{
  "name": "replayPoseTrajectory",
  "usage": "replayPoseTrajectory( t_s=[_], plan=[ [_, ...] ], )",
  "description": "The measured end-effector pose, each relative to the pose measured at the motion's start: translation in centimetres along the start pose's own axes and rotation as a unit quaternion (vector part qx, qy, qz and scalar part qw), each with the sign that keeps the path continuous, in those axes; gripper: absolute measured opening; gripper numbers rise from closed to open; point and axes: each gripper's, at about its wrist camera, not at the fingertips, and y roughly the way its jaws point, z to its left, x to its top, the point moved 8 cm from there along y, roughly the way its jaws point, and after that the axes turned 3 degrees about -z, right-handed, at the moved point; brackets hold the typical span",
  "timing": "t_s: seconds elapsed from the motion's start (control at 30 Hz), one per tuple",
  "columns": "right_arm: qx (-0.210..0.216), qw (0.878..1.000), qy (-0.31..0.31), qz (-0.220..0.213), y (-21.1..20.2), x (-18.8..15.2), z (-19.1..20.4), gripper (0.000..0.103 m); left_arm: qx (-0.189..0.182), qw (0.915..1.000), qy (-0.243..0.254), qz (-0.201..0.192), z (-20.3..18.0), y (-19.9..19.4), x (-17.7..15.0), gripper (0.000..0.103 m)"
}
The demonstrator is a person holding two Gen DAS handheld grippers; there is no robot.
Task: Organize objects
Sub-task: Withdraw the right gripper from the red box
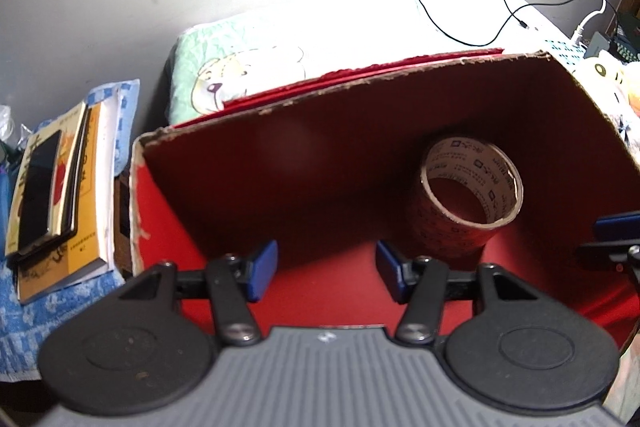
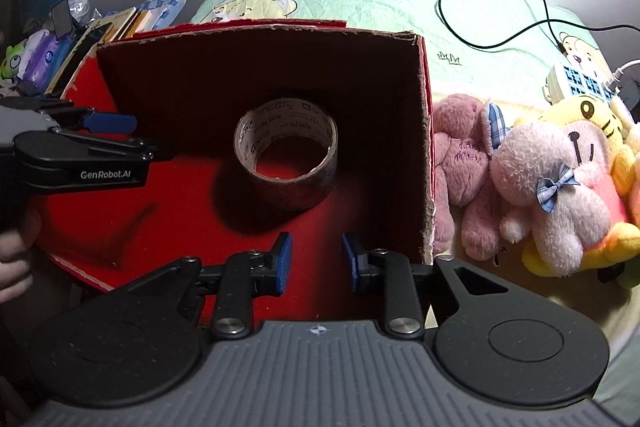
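Looking through the left wrist view, the left gripper [image 1: 326, 271] hangs over the near edge of the red cardboard box [image 1: 208, 163], its blue-padded jaws set wide apart with nothing between them. The roll of tape [image 1: 470, 187] rests on the box floor toward the box's far right corner, lying tilted with its hollow core facing up and toward the camera, clear of both pads. At the box's right wall one blue pad of the right gripper [image 1: 616, 223] enters at the frame edge. Left of the box, a stack of books [image 1: 60, 195] sits on a blue patterned towel [image 1: 24, 307], with a dark phone [image 1: 38, 195] lying on top. Behind the box lies a green bear-print pillow [image 1: 236, 63]; a black cable [image 1: 472, 15] loops across the bedding beyond the box's far right corner.

In the right wrist view, the right gripper [image 2: 316, 263] sits at the box's near edge, jaws moderately apart and empty. The tape [image 2: 286, 155] stands mid-floor, ahead of the pads, untouched. The left gripper [image 2: 108, 123] reaches in over the box's left wall; its jaw gap cannot be judged here. Right of the box, plush toys [image 2: 552, 187] lie heaped just beside its wall.
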Motion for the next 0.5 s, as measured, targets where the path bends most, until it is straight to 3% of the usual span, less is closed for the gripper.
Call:
replayPoseTrajectory(
  t_s=[0.2,0.37,0.5],
  plan=[
    [0.108,0.992,0.049,-0.051,-0.2,3.3,1.7,0.027,-0.009,0.9995,-0.026,-0.018,0.4,0.0,0.5,0.059],
    [0.187,0.974,0.129,-0.019,2.8,5.1,3.4,0.026,0.033,0.9992,-0.018,-0.016,0.1,-0.2,0.1,0.058],
    [0.195,0.967,0.167,-0.003,4.9,5.3,4.6,0.026,0.045,0.9988,-0.011,-0.019,0.1,-0.2,0.2,0.058]
  ],
)
